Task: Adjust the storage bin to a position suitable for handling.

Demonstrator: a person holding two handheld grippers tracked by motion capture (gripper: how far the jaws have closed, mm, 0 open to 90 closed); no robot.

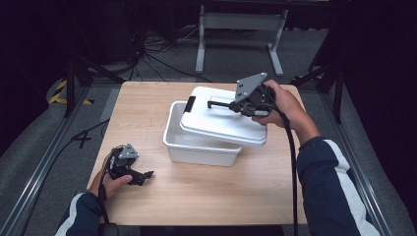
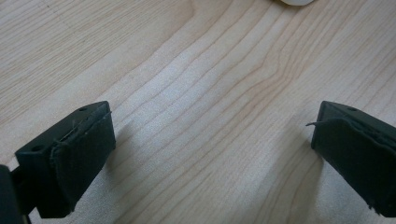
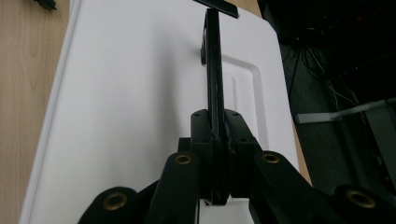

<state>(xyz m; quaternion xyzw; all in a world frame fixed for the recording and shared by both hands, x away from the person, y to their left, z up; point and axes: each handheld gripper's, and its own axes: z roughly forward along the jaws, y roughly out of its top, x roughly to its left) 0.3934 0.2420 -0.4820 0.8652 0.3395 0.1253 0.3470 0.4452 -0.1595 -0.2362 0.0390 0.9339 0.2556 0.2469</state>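
A white plastic box (image 1: 196, 147) stands in the middle of the wooden table (image 1: 206, 196). Its white lid (image 1: 221, 123) hangs tilted over the box, shifted toward the right and rear. The lid carries a thin black handle (image 1: 216, 103), and my right gripper (image 1: 235, 105) is shut on that handle from the right. In the right gripper view the jaws (image 3: 215, 135) pinch the handle bar (image 3: 212, 56) above the lid's surface (image 3: 130, 93). My left gripper (image 1: 146, 174) rests near the table's front left, open, with bare wood between its pads (image 2: 212, 140).
A black latch (image 1: 190, 104) sits on the lid's left end. A corner of the box (image 2: 294, 2) shows at the top of the left gripper view. Beyond the table stand a grey metal frame (image 1: 241, 29) and floor cables (image 1: 157, 54).
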